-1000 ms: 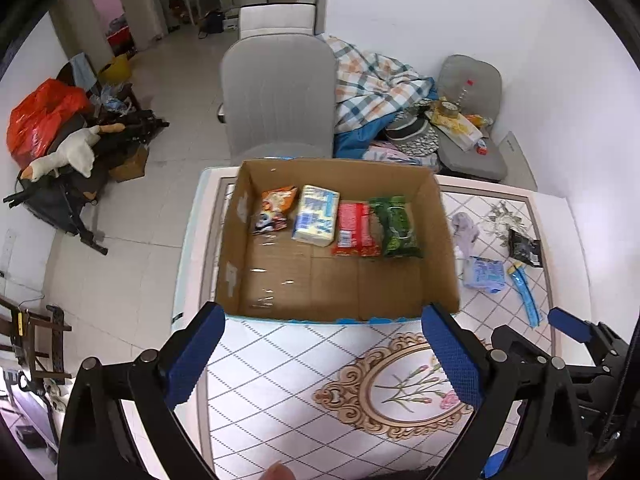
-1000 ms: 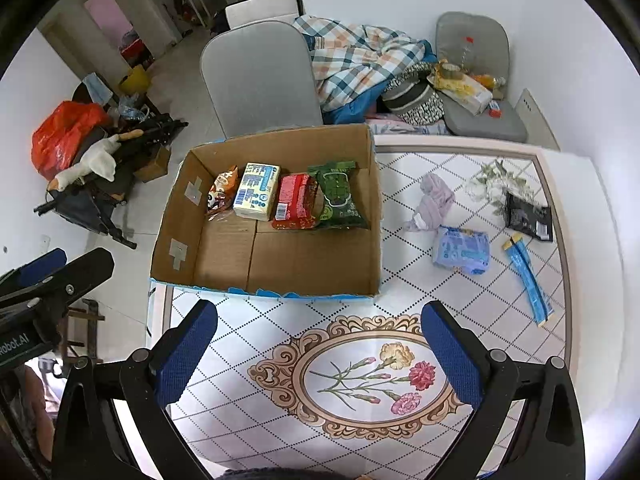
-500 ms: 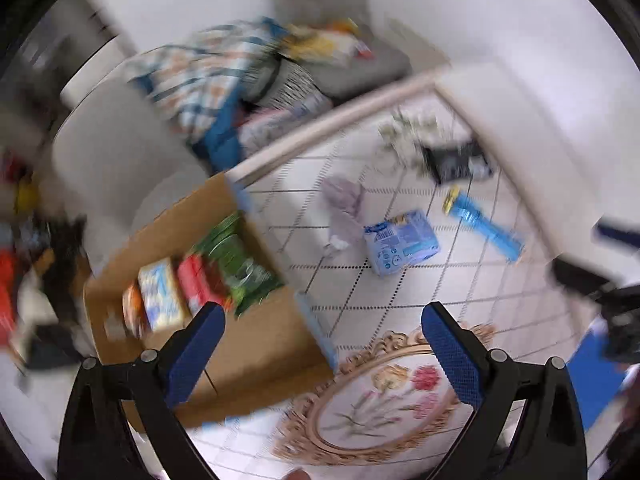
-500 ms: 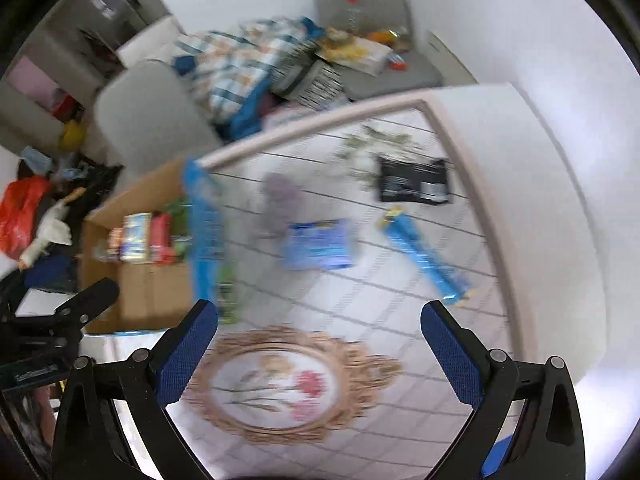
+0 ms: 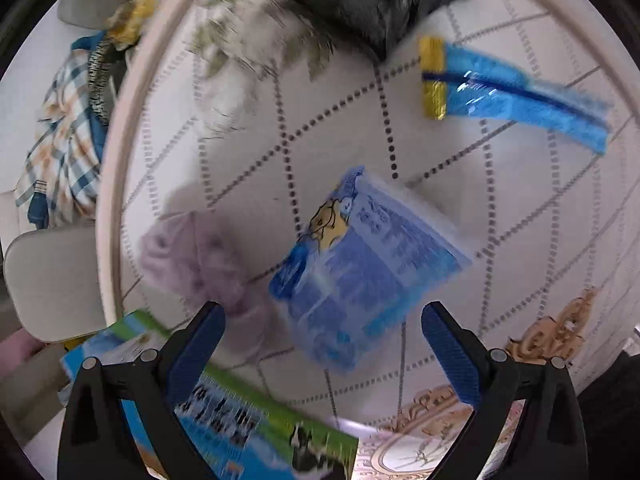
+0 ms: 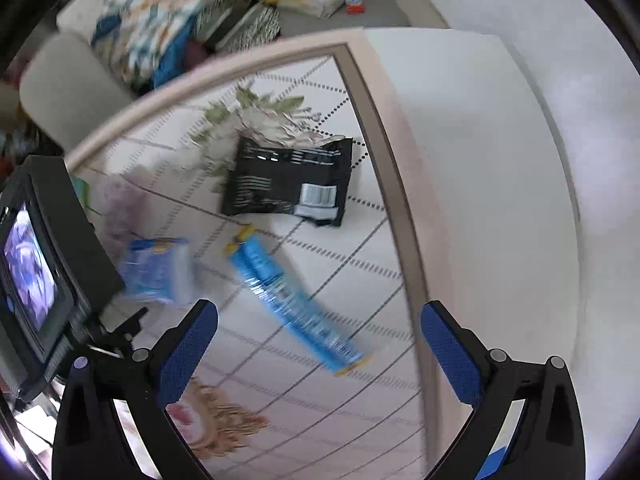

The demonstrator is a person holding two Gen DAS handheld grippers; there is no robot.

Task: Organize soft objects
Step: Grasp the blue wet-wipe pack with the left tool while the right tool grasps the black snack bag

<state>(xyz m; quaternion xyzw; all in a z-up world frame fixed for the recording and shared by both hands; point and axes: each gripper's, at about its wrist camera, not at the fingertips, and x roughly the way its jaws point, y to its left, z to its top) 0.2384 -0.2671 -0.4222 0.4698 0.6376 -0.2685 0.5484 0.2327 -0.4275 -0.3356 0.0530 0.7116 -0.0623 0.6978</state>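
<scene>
My left gripper (image 5: 322,348) is open and empty, hovering low over a blue tissue pack (image 5: 366,264) that lies just ahead between its fingers. A lilac soft cloth (image 5: 200,260) lies to the pack's left. A long blue packet (image 5: 516,94) and a black pouch (image 5: 360,4) lie farther off. My right gripper (image 6: 318,350) is open and empty above the long blue packet (image 6: 292,300). The black pouch (image 6: 288,178) lies beyond it, and the tissue pack (image 6: 158,268) to its left. The views are blurred.
The cardboard box's printed outer wall (image 5: 224,420) is at the lower left of the left wrist view. The left gripper's body (image 6: 48,256) fills the right view's left side. The table's far rim (image 6: 224,72) and right rim (image 6: 400,200) are close; chairs with clothes stand beyond.
Both grippers have swung right, away from the box, and dropped close to the loose items on the table's right side. Both stay open and empty.
</scene>
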